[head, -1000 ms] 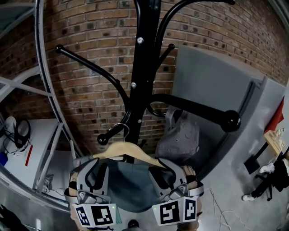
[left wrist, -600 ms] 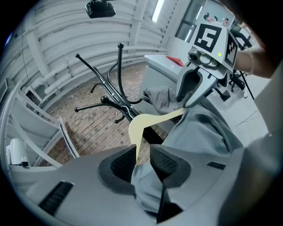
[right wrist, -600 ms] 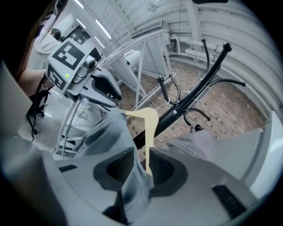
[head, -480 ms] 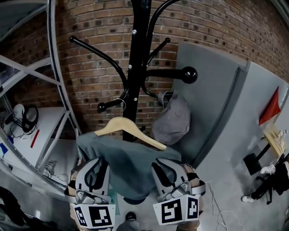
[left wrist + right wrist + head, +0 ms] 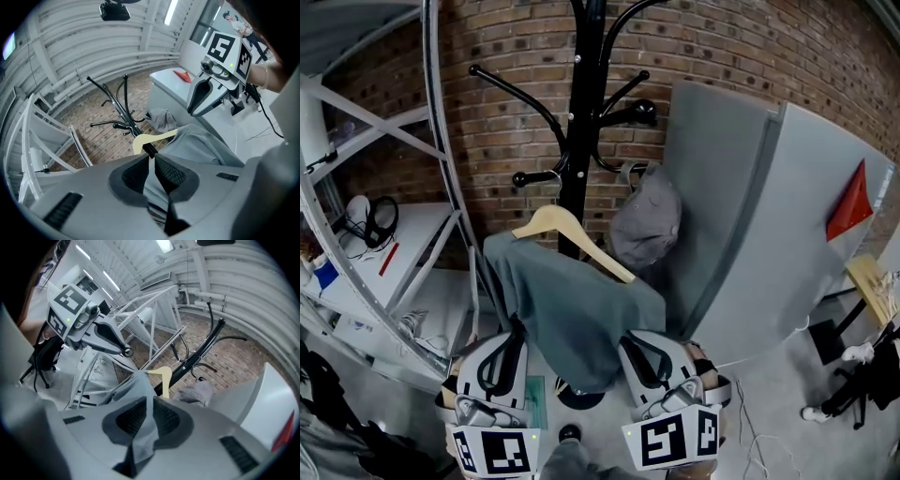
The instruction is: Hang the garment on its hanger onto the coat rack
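left tongs (image 5: 150, 169) and right tongs (image 5: 148, 417) closing on the grey garment (image 5: 572, 309), cloth between each pair

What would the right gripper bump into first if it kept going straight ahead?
The grey garment: the right gripper has its cloth between its closing jaws. Beyond looks like the wooden hanger, then the coat rack, though depth is unclear.

There is one black coat rack (image 5: 584, 94), one wooden hanger (image 5: 553, 223), one grey-green garment (image 5: 572, 309), one grey cap (image 5: 645, 225), one pair of headphones (image 5: 382, 217) and one red triangle (image 5: 851, 202)
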Action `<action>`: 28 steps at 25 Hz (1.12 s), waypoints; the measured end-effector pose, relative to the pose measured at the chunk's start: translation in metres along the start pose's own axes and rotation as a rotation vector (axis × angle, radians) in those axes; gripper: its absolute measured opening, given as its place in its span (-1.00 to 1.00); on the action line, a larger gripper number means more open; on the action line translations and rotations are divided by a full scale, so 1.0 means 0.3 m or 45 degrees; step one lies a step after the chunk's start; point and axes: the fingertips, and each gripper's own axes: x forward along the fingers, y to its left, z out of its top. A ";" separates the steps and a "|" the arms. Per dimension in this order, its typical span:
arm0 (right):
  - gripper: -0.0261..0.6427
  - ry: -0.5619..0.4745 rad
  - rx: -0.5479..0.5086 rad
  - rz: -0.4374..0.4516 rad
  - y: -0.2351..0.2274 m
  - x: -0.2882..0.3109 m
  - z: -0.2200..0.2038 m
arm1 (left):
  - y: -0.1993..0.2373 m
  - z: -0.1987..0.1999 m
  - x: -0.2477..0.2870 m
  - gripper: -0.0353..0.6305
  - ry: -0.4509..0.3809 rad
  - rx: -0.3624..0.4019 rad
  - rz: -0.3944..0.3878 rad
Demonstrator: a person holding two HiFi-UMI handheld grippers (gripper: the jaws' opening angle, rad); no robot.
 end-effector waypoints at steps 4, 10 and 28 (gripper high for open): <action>-0.77 0.005 0.028 0.011 0.021 -0.049 -0.006 | -0.036 0.008 -0.050 -0.87 0.037 -0.021 -0.045; -0.80 0.014 0.089 0.027 0.042 -0.091 -0.018 | -0.082 0.001 -0.090 -0.88 0.086 -0.088 -0.159; -0.85 0.016 0.109 -0.003 0.049 -0.125 -0.004 | -0.113 -0.033 -0.128 -0.88 0.168 -0.049 -0.190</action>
